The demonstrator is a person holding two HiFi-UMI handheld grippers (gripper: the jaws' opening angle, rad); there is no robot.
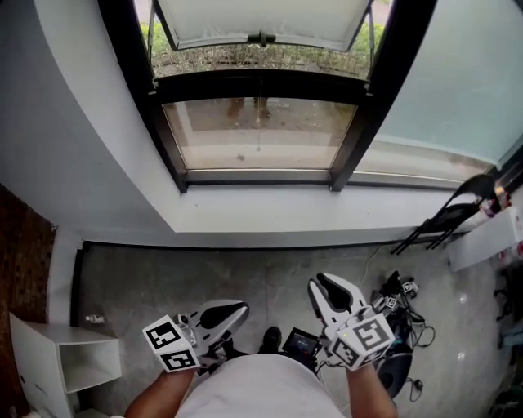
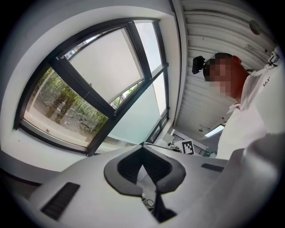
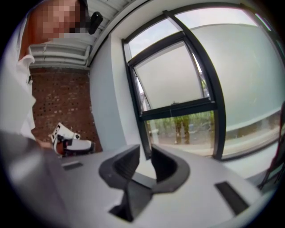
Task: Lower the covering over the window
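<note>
The black-framed window (image 1: 260, 131) stands ahead of me. A pale covering (image 1: 261, 18) fills its upper part, with a small dark handle (image 1: 261, 37) at its lower edge. Below that, the bare glass shows ground outside. Both grippers are held low by my body, far from the window. The left gripper (image 1: 233, 310) has its tips together and holds nothing. The right gripper (image 1: 327, 286) has a narrow gap between its pads and is empty. The covering (image 2: 107, 62) is at upper left in the left gripper view, above that gripper (image 2: 142, 147). It is also in the right gripper view (image 3: 171, 75), beyond that gripper (image 3: 145, 153).
A deep white sill (image 1: 270, 216) runs under the window. A white shelf unit (image 1: 65, 359) stands at lower left beside a brick wall (image 1: 20, 261). A black folded stand (image 1: 445, 216) leans at right, and cables and gear (image 1: 400, 326) lie on the floor.
</note>
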